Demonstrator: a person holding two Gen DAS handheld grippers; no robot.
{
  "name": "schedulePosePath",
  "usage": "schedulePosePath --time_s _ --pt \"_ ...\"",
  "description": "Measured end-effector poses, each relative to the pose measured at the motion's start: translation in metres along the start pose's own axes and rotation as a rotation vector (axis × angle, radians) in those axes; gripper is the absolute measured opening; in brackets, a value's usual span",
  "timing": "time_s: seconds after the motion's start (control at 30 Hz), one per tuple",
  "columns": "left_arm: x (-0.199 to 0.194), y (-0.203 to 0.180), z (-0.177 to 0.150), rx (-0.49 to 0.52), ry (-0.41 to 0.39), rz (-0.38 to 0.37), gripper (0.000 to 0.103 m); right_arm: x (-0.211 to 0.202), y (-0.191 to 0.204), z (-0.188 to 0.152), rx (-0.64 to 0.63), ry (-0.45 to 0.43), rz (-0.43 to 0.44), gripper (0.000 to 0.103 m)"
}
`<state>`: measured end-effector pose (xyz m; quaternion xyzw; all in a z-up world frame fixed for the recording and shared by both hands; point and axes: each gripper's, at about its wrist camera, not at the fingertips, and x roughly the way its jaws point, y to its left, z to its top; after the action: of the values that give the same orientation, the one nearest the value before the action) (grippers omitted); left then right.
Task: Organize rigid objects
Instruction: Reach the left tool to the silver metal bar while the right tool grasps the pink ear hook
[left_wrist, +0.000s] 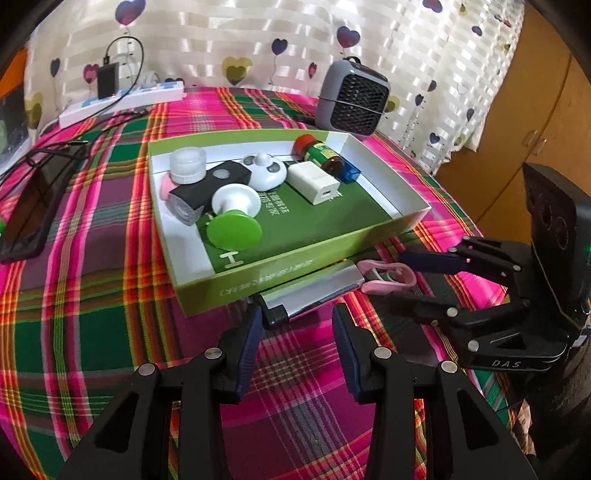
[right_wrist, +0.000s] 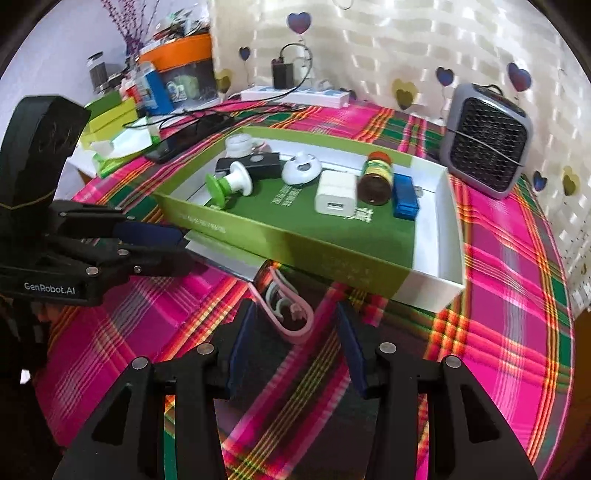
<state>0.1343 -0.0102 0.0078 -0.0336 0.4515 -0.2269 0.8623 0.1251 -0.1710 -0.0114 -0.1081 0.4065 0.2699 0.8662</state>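
Your green box (left_wrist: 280, 280) sits in the middle of the tabletop (left_wrist: 92, 295), a shallow cardboard tray with white inner walls and a dark green printed floor. Inside it lie a white charger cube (left_wrist: 313, 182), a brown glass bottle with a red cap (left_wrist: 319, 153), a blue translucent block (left_wrist: 349, 172), a rounded white disc-shaped gadget (left_wrist: 264, 170), a black rectangular block (left_wrist: 210, 188), a clear plastic jar (left_wrist: 187, 164) and a white spool with a glossy green flange (left_wrist: 233, 218).

Outside the box, just against its near wall, a flat silver metal device (left_wrist: 314, 291) lies on the plaid cloth, and beside it a pink clip (right_wrist: 286, 314) of smooth bent plastic.

Your left gripper (left_wrist: 297, 341) points down toward the silver device, its jaws apart and empty, the ribbed blue pads short of the device's dark end. Your right gripper (right_wrist: 293, 349) also tilts downward, jaws apart around the pink clip without pressing it.

A grey mesh-fronted fan (left_wrist: 351, 99) stands behind the box, and a white power strip (left_wrist: 122, 101) lies by the curtain.
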Motion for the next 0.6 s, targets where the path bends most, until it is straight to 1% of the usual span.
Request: schedulePosePath --time_s 0.03,0.1,0.27,0.47,0.5,0.6 --pt "0.0003 -0.0009 -0.0001 0.004 0.001 -0.001 0.038 0.0015 0.0003 0.0002 -0.004 0.008 0.022 0.046" --pt "0.0003 -0.0019 0.0 0.008 0.002 -0.002 0.038 0.0037 0.0011 0.0003 -0.013 0.015 0.035 0.046" --pt "-0.0006 -0.0047 -0.002 0.021 0.005 -0.015 0.038 0.0081 0.006 0.0024 -0.054 0.031 0.03 0.046" --pt "-0.0018 -0.0062 -0.0044 0.026 0.007 -0.02 0.038 0.0086 0.0052 0.0027 -0.044 0.024 0.019 0.046" --pt "-0.0021 -0.0068 -0.0049 0.027 0.008 -0.021 0.038 0.0082 0.0047 0.0024 -0.04 0.022 0.015 0.045" --pt "-0.0023 -0.0092 -0.0058 0.037 0.01 -0.025 0.038 0.0058 0.0024 0.0005 -0.026 0.018 0.002 0.034"
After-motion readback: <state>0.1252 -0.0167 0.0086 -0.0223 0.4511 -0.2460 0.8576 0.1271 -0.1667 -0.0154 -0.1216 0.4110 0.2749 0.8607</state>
